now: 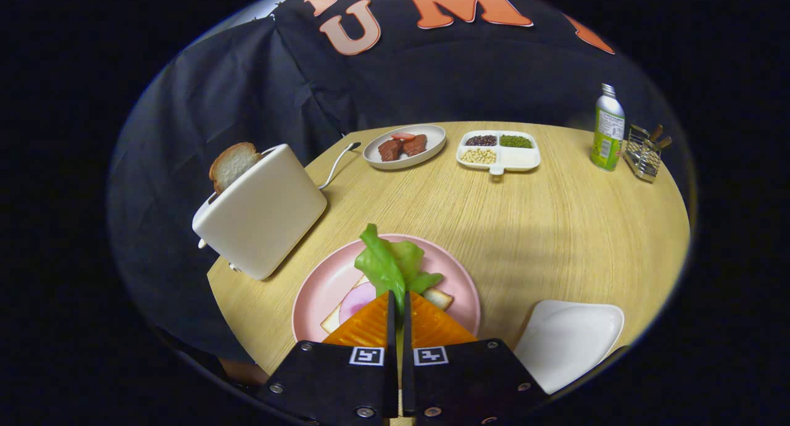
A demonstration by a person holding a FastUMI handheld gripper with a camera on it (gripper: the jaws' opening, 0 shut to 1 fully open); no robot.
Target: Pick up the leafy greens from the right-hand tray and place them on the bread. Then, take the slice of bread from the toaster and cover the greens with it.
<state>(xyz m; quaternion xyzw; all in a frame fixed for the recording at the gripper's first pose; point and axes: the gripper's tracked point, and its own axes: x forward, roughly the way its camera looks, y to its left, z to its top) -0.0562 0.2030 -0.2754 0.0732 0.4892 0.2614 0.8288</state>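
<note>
Jaws clamped on leafy greens (long axis pointing away) | over pink plate | toaster left of plate, bread slice upright

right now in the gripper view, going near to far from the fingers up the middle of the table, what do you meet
fingers shut on the leafy greens → pink plate with bread under the greens → bare table → divided tray of beans

Meat plate, divided dish, bottle, wire caddy.
</note>
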